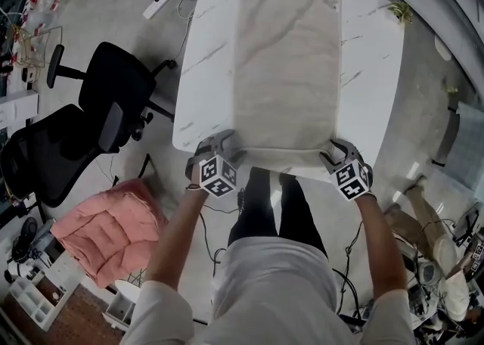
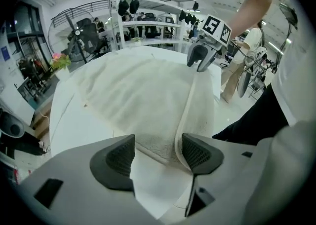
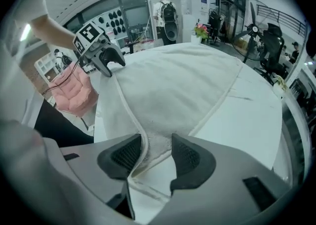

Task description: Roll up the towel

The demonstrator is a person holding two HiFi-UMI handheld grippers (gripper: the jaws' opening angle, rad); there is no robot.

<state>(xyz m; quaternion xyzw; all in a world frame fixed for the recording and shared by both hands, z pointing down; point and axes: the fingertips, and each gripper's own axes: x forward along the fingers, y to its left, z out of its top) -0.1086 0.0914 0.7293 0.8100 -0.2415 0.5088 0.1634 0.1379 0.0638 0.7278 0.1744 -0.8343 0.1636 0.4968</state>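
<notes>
left of the marble table stand a black office chair and a pink cushion.

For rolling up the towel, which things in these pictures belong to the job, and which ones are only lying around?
Belong to the job:
towel, spread flat
white table under it
left gripper and right gripper, jaws apart around its near corners

Only lying around:
black office chairs
pink cushion
power strip

Both arms fwd & angled down, left gripper jaws apart, right gripper jaws apart
</notes>
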